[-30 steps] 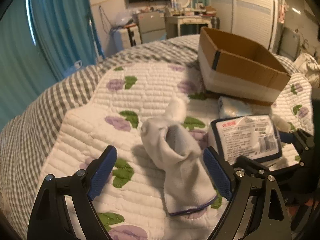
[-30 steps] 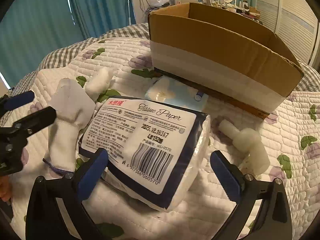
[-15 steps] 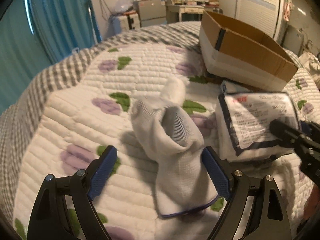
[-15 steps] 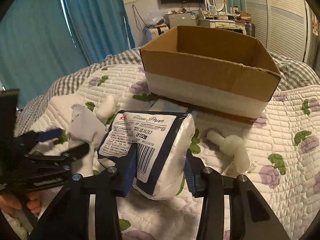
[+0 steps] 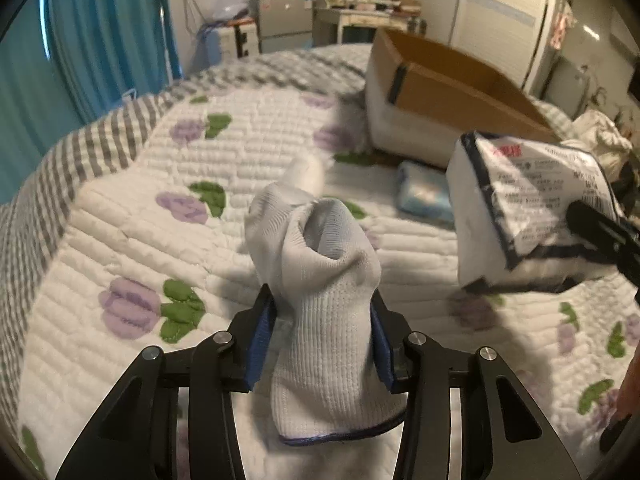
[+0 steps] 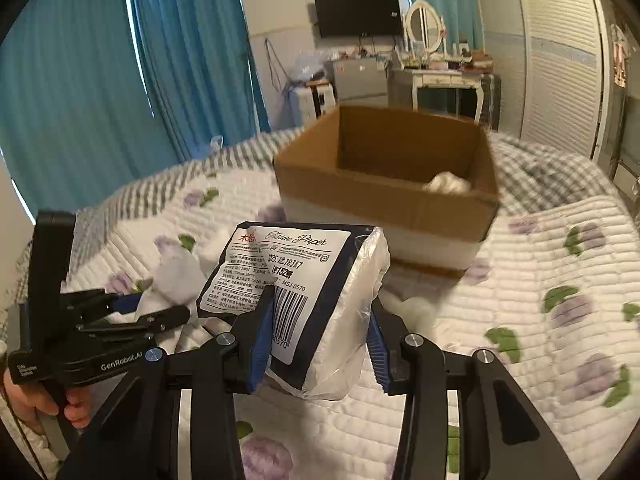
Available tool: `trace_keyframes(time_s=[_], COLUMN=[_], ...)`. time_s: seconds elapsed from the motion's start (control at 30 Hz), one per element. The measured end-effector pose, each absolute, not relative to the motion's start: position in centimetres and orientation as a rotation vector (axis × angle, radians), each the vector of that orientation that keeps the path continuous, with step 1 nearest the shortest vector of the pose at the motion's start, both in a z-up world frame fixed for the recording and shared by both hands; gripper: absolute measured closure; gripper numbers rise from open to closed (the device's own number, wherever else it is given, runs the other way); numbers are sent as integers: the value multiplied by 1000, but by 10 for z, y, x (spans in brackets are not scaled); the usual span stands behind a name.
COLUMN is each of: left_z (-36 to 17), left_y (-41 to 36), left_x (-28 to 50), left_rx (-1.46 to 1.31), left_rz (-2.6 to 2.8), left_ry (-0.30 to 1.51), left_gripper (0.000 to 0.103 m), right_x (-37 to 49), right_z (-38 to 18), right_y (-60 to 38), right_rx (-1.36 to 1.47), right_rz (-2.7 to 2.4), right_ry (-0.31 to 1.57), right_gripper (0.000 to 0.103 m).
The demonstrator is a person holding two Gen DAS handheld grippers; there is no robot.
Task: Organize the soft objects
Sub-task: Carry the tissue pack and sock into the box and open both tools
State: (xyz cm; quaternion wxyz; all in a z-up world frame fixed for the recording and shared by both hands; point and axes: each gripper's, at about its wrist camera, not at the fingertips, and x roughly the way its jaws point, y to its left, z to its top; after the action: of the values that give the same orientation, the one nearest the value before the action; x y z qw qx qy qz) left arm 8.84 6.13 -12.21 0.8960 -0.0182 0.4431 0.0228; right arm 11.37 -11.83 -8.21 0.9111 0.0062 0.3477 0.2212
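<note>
The left gripper (image 5: 322, 340) pinches a white sock (image 5: 320, 280) between its two blue pads (image 5: 262, 344). The sock stands up over the flowery quilt (image 5: 140, 220). At the right, the right gripper (image 5: 600, 236) holds a tissue pack (image 5: 528, 208) up in the air. A small blue packet (image 5: 424, 192) lies near the far cardboard box (image 5: 448, 92).

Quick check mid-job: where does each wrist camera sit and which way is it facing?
Left wrist: behind the left gripper, looking along its fingers across the quilt; it clamps the white sock.
Right wrist: behind the right gripper, facing the cardboard box, clamping the tissue pack; a hand shows lower left.
Shared: box, tissue pack, sock, quilt.
</note>
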Motion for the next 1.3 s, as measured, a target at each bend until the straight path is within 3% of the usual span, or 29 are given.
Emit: trace_keyframes(time_s=[0.4,0.67,1.07,1.3], left_z=[-21,17,-35,-68], left_y=[8,-17,-38,-34], left_x=[66,124,248,274], left_rx=[24,51,55,58], left_rz=[-41,-62,-86,-101], left_ry=[698,614,673,716], left_gripper=[60,60,60,59], right_x=[100,152,293,337], right_z=[5,39,-20,-64], right_y=[-173,-189,-184,-186], right_rx=[17,4,43,71], right_rz=[396,344,334,358], right_ry=[547,485,606,676], right_gripper=[61,61,61,58])
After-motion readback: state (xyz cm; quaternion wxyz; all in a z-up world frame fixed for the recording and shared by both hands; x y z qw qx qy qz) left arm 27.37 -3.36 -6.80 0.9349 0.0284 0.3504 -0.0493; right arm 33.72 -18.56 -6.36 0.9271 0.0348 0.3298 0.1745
